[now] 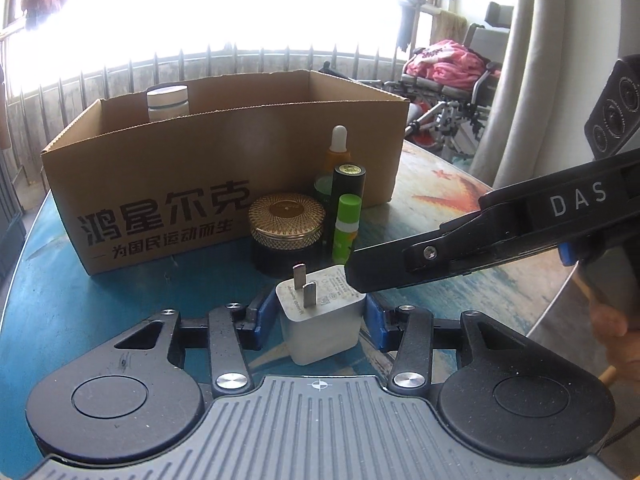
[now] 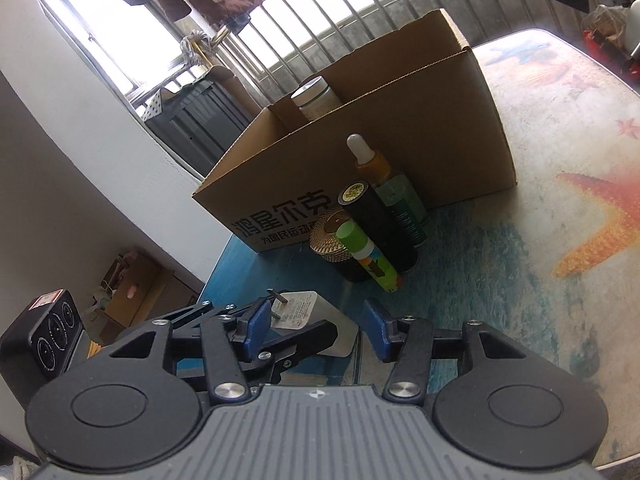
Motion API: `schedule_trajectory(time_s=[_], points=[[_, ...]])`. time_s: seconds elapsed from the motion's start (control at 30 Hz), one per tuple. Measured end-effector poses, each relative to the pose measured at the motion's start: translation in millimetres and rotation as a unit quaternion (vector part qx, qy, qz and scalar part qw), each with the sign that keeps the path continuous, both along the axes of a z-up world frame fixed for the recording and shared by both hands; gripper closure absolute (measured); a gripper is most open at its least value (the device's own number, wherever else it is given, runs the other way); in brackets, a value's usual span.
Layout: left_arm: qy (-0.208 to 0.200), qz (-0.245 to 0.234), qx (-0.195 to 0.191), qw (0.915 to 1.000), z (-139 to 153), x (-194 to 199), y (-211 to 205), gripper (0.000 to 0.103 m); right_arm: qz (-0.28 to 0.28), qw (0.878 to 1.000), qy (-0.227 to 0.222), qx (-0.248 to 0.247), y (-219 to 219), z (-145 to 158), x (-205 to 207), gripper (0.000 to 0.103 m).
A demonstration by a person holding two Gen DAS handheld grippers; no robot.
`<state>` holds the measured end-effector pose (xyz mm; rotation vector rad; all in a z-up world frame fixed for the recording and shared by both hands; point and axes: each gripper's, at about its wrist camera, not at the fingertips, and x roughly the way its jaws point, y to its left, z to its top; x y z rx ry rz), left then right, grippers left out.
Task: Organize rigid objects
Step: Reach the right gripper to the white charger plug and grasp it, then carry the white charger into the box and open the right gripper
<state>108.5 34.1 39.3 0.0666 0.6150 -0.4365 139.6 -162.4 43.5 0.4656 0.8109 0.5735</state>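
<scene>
Left gripper (image 1: 316,312): we see its blue pads pressing both sides of the white plug adapter (image 1: 320,324).
Right gripper (image 2: 316,326): we see it half open, gripping nothing.

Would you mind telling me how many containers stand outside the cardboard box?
4: a gold-lidded jar, green-capped tube, black tube and dropper bottle, clustered against the box front. Others may be hidden behind it.
</scene>
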Motion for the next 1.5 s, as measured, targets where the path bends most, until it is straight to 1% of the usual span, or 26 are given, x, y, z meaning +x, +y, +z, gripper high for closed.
schedule_trajectory(time_s=[0.03, 0.13, 0.2, 0.3, 0.37, 0.4, 0.53, 0.63, 0.7, 0.8, 0.87, 0.9, 0.97, 1.07, 1.13, 1.17, 1.2, 1.27, 1.3, 1.37, 1.43, 1.5], points=[[0.001, -0.001, -0.001, 1.0, 0, -2, 1, 0.057, 0.005, 1.0, 0.002, -0.001, 2, -1, -1, 0.046], [0.006, 0.003, -0.01, 0.9999, 0, -8, 5, 0.057, 0.021, 1.0, 0.0, -0.016, 10, 0, -3, 0.045], [0.01, 0.01, -0.026, 0.9996, -1, -12, 10, 0.057, 0.027, 0.999, 0.001, -0.024, 15, 0, -4, 0.045], [0.021, 0.009, -0.038, 0.999, -5, -11, 13, 0.053, 0.039, 0.999, 0.008, -0.025, 20, -2, -7, 0.044], [0.025, 0.013, -0.047, 0.9985, -9, -8, 14, 0.053, 0.047, 0.998, 0.009, -0.031, 24, -4, -8, 0.037], [0.022, 0.011, -0.047, 0.9986, -11, -8, 14, 0.053, 0.05, 0.998, 0.008, -0.036, 26, -5, -8, 0.036], [0.006, 0.009, -0.044, 0.999, -14, -9, 12, 0.054, 0.056, 0.998, 0.009, -0.039, 32, -8, -8, 0.036], [-0.002, 0.008, -0.037, 0.9993, -14, -12, 11, 0.055, 0.064, 0.997, 0.0, -0.051, 37, -11, -8, 0.045], [0.001, 0.006, -0.038, 0.9993, -13, -11, 13, 0.055, 0.066, 0.997, -0.003, -0.048, 37, -11, -9, 0.045], [-0.008, 0.003, -0.037, 0.9993, -1, -16, 15, 0.055, 0.067, 0.996, -0.017, -0.06, 41, -4, -16, 0.045], [-0.029, -0.004, -0.028, 0.9992, 19, -20, 16, 0.055, 0.071, 0.995, -0.032, -0.065, 41, 9, -21, 0.045], [-0.043, -0.008, -0.021, 0.9989, 30, -20, 16, 0.055, 0.074, 0.994, -0.044, -0.066, 42, 20, -24, 0.045], [-0.084, -0.02, 0.007, 0.9962, 56, -15, 16, 0.055, 0.084, 0.992, -0.057, -0.073, 44, 44, -22, 0.045], [-0.129, -0.038, 0.032, 0.9904, 93, 11, 21, 0.055, 0.108, 0.988, -0.085, -0.067, 46, 85, -1, 0.045], [-0.136, -0.046, 0.042, 0.9888, 109, 37, 22, 0.055, 0.113, 0.985, -0.108, -0.07, 49, 110, 19, 0.045], [-0.136, -0.052, 0.045, 0.9884, 116, 55, 23, 0.055, 0.114, 0.982, -0.124, -0.084, 53, 122, 30, 0.045], [-0.127, -0.06, 0.05, 0.9888, 121, 75, 24, 0.055, 0.113, 0.979, -0.137, -0.096, 57, 133, 44, 0.045], [-0.092, -0.069, 0.055, 0.9919, 124, 118, 24, 0.055, 0.106, 0.979, -0.134, -0.11, 62, 144, 73, 0.045], [-0.076, -0.076, 0.069, 0.9918, 123, 135, 22, 0.056, 0.105, 0.978, -0.132, -0.118, 64, 146, 91, 0.045], [-0.04, -0.088, 0.1, 0.9902, 116, 171, 16, 0.057, 0.108, 0.98, -0.109, -0.129, 69, 142, 127, 0.046], [0.004, -0.086, 0.103, 0.9909, 106, 202, 17, 0.057, 0.112, 0.98, -0.098, -0.131, 71, 135, 156, 0.049], [0.033, -0.088, 0.113, 0.9892, 95, 221, 17, 0.057, 0.118, 0.984, -0.06, -0.119, 70, 120, 187, 0.049]])
